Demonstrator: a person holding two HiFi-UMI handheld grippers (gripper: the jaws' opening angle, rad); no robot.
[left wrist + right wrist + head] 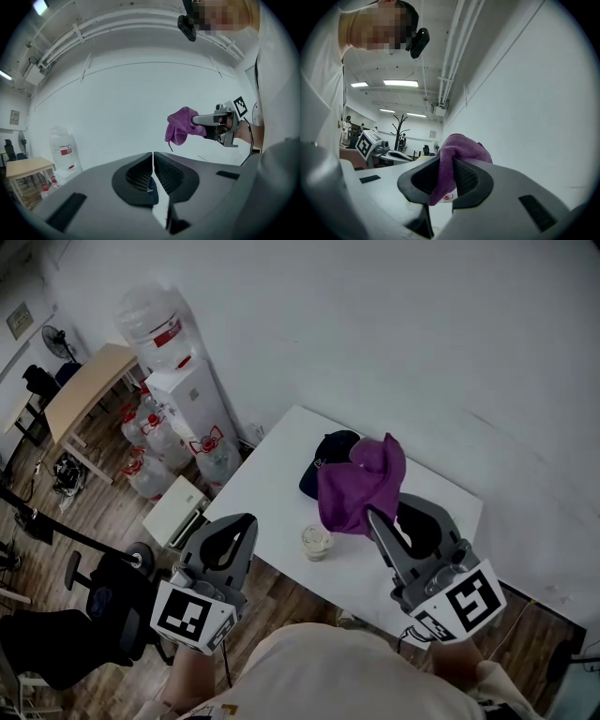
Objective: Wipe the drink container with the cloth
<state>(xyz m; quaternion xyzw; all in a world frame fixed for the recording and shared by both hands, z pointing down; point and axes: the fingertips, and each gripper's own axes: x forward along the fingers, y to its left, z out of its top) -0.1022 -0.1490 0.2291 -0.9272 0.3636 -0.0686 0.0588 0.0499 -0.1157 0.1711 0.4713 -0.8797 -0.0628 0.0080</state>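
The purple cloth (361,488) hides part of the dark cap (324,459).

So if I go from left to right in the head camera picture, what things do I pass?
Wooden desk → left gripper → drink container → purple cloth, pinched in the right gripper.

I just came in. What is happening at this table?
A person holds a gripper in each hand above a white table. The right gripper is shut on a purple cloth, which hangs in the air. The left gripper is shut with nothing in it. The small drink container stands on the table near a dark cap. The wiping has not yet begun.
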